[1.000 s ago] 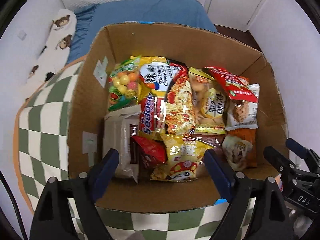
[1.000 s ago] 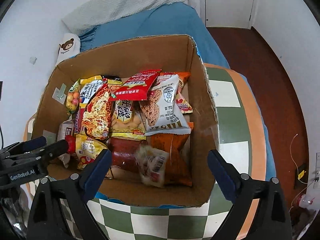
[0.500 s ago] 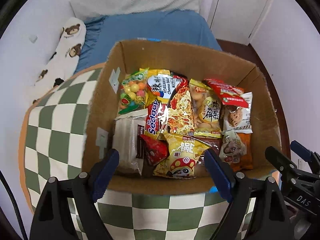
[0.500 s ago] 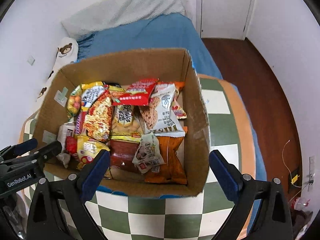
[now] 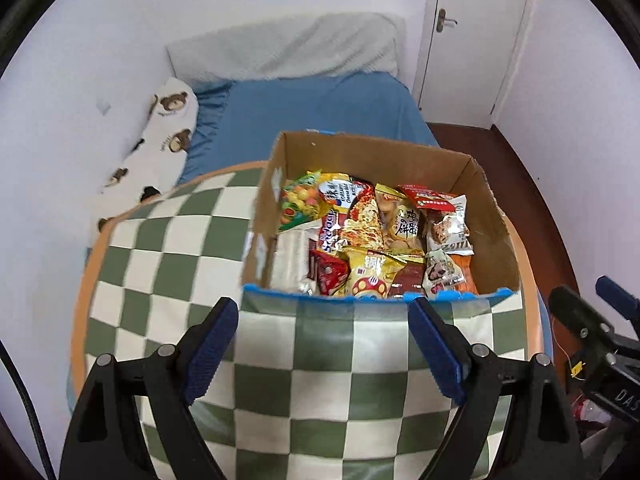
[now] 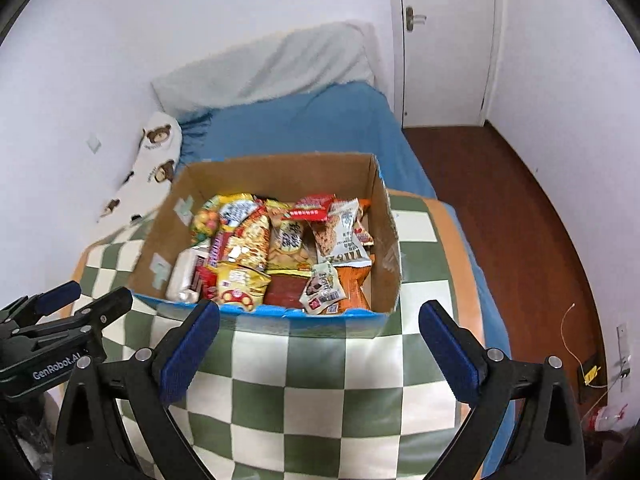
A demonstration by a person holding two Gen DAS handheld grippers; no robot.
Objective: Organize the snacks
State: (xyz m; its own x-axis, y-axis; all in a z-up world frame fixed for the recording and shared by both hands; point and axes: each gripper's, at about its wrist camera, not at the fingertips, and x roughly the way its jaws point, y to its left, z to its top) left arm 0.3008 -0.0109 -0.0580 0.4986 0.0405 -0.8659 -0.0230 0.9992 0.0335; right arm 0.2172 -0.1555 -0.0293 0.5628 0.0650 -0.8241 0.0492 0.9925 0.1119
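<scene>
A cardboard box (image 5: 494, 216) with a blue front rim stands on the green-and-cream checkered cloth (image 5: 168, 264); it also shows in the right wrist view (image 6: 386, 236). Several snack packets fill it, among them a yellow mushroom packet (image 5: 370, 274), a candy-ball bag (image 5: 300, 200) and a small white packet (image 6: 322, 290) at the front right. My left gripper (image 5: 324, 336) is open and empty, back from the box's front. My right gripper (image 6: 320, 338) is open and empty, also back from the box.
A bed with a blue sheet (image 5: 304, 108), a grey blanket (image 5: 288, 48) and a bear-print pillow (image 5: 160, 144) lies behind the box. A white door (image 6: 444, 40) and brown wooden floor (image 6: 512, 208) are at the right. White walls stand on both sides.
Both grippers have pulled back and up from the box, open and empty. The small white packet has settled at the box's front right.
</scene>
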